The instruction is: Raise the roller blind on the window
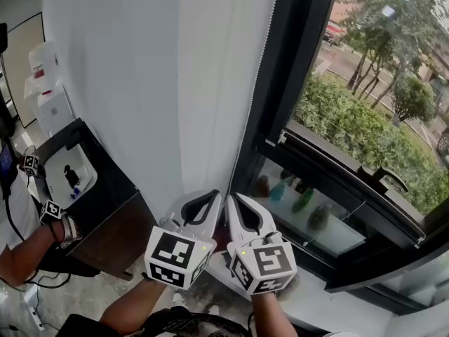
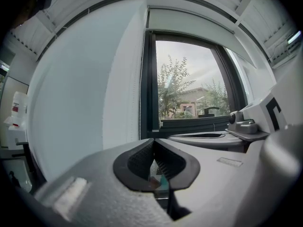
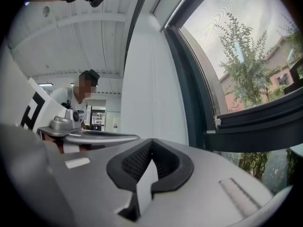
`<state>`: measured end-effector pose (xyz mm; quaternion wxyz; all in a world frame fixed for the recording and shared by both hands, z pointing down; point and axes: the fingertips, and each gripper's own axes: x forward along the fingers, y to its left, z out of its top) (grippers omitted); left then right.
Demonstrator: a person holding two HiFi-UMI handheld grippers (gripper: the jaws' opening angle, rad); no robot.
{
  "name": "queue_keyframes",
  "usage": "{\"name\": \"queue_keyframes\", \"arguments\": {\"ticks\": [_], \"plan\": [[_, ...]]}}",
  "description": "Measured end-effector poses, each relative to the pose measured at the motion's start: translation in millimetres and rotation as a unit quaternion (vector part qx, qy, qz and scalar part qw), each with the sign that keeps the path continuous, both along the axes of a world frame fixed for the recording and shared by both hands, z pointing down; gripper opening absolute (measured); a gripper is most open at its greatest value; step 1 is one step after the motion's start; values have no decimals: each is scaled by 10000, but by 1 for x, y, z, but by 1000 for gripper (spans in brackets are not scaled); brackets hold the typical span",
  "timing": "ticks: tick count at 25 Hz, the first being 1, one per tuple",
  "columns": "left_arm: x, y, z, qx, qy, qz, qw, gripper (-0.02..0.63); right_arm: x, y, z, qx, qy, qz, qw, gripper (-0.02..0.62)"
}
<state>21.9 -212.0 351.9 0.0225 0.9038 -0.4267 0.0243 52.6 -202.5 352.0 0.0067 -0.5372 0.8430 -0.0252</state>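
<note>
Left claw (image 2: 152, 141) fully closed, nothing seen in it; bead chain (image 2: 140, 103) just at its 9 o'clock. Right claw (image 3: 151, 140) pinched on bead chain. Roller blind (image 2: 189, 22) at 12 o'clock, covering only top of window (image 2: 189, 89).

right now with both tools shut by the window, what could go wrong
The left tool looks shut beside the bead chain, not on it, so its pull may move nothing. The right tool seems to pinch the chain at its very tips; it could slip. Both tools sit close together and may collide.
</note>
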Motion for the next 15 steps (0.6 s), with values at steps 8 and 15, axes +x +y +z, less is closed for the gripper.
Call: {"name": "queue_keyframes", "arguments": {"ticks": [8,15], "plan": [[0,1,0,11,-3,40,10000,3,-4,0,-3,41,7,24,10000,6],[-3,2,0,-24,13,46,10000,3,-7,2,-4,35,7,30,10000,6]]}}
